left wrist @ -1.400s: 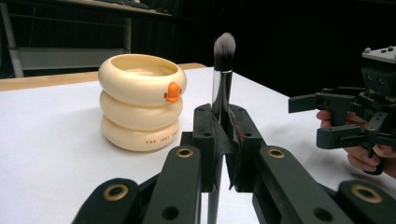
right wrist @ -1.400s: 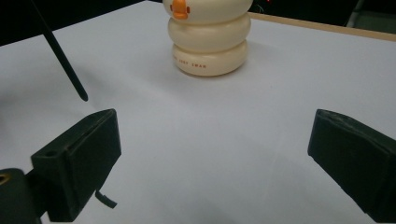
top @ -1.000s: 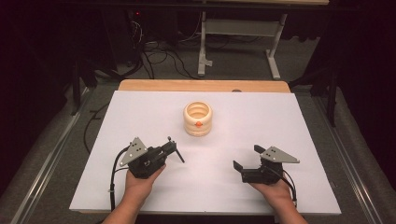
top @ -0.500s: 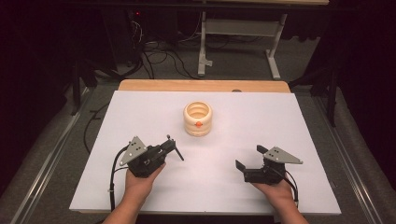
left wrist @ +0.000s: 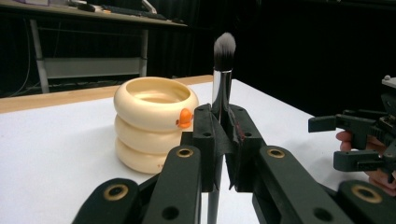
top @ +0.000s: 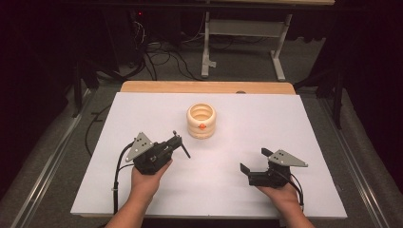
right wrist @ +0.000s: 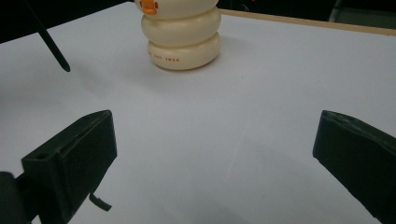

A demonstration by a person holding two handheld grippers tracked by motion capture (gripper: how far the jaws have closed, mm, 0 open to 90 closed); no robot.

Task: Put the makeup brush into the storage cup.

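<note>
A makeup brush (left wrist: 223,79) with a silver ferrule and a grey tuft stands upright between the jaws of my left gripper (left wrist: 223,135), which is shut on it. From above, the left gripper (top: 177,141) sits at the front left of the table, the brush's (top: 183,148) dark handle slanting down from it. A cream holder (top: 201,120) of stacked rings with an orange beak stands at mid-table, just beyond the brush; in the left gripper view the holder (left wrist: 154,122) is left of the brush. My right gripper (top: 254,160) rests open at the front right, nothing between its jaws (right wrist: 214,140).
A white sheet (top: 285,118) covers the table, with a wooden strip (top: 209,87) along its far edge. Beyond it are a desk frame (top: 242,28) and cables on the dark floor. The right gripper (left wrist: 355,142) appears at the right of the left gripper view.
</note>
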